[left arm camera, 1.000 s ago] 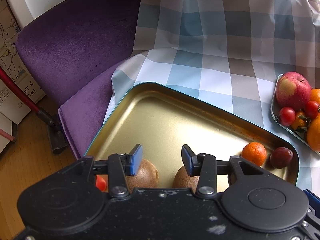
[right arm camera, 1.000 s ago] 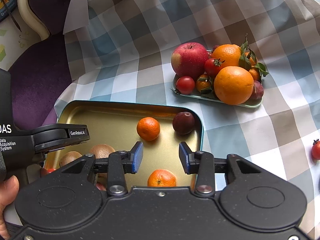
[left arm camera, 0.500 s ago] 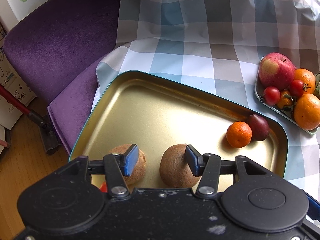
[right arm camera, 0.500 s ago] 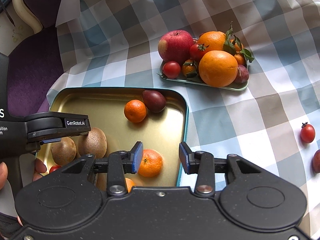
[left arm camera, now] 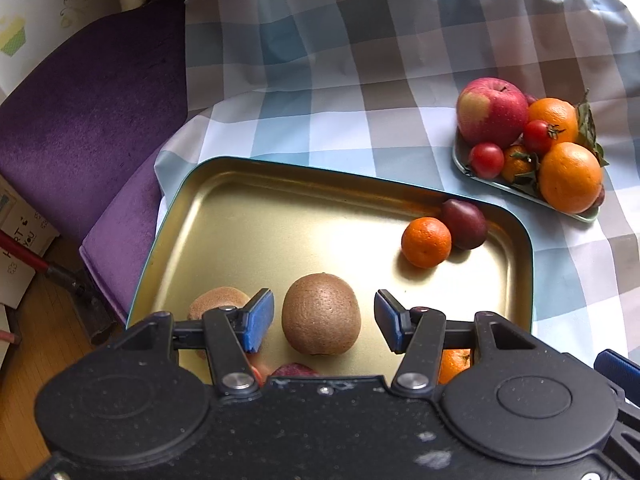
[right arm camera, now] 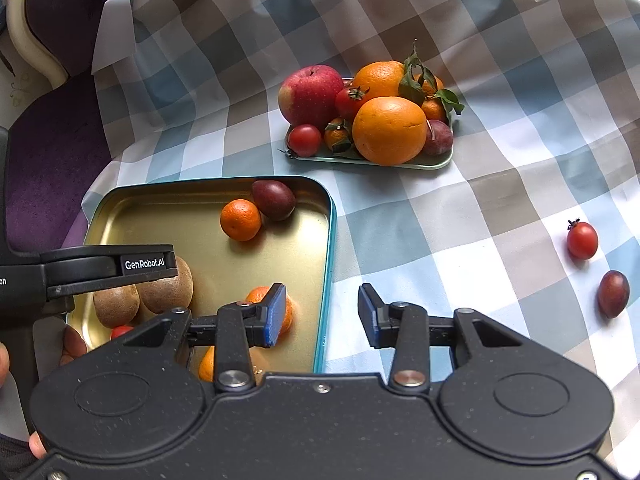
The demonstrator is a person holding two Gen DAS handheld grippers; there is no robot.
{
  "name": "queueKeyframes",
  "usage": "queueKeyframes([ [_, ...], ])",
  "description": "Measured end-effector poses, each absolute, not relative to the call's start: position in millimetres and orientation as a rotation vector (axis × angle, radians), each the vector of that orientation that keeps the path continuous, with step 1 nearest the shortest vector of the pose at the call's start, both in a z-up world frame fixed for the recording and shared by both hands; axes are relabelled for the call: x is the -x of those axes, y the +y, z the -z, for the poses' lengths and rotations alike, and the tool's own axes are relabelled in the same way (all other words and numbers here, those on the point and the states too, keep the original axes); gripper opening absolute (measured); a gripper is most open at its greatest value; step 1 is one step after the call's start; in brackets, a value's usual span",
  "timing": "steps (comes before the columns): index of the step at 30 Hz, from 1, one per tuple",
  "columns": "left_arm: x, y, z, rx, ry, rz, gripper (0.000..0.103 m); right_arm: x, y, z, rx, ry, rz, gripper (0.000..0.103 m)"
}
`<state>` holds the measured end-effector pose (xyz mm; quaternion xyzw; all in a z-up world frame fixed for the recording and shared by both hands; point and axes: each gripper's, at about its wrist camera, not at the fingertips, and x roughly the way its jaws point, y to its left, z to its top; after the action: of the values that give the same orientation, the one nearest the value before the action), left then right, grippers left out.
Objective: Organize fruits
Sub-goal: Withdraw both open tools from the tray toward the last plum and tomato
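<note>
While the left tongs (left arm camera: 324, 322) are opening, a kiwi (left arm camera: 321, 314) lies between the pads untouched, on the gold tray (left arm camera: 256, 224) at the tabletop's left edge. The right tongs (right arm camera: 322, 316) stand narrow, empty, over the tray's right rim.

The tablecloth (right arm camera: 460, 208) carries a check pattern of blue, grey-brown and white squares. On it, the tin tray (right arm camera: 329, 240) is gold inside with a teal rim. Inside the tray: two brown kiwis (left arm camera: 321, 314), an orange mandarin (left arm camera: 426, 242) and a dark purple plum (left arm camera: 465, 224) (touching each other). Beyond the tray, a pale green plate (right arm camera: 424, 165) holds a red-yellow apple (right arm camera: 310, 96), oranges and red tomatoes. Left of the tray, the chair (left arm camera: 92, 120) is purple.
</note>
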<state>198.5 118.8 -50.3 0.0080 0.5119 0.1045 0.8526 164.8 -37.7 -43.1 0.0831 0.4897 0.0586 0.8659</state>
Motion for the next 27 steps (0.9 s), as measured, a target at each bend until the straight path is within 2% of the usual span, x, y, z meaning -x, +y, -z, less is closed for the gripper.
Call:
queueKeyframes([
  [27, -194.3, 10.7, 53.1, -0.144, 1.066, -0.022, 0.062, -131.5, -121.8, 67.9, -0.230, 1.087, 0.069, 0.049],
])
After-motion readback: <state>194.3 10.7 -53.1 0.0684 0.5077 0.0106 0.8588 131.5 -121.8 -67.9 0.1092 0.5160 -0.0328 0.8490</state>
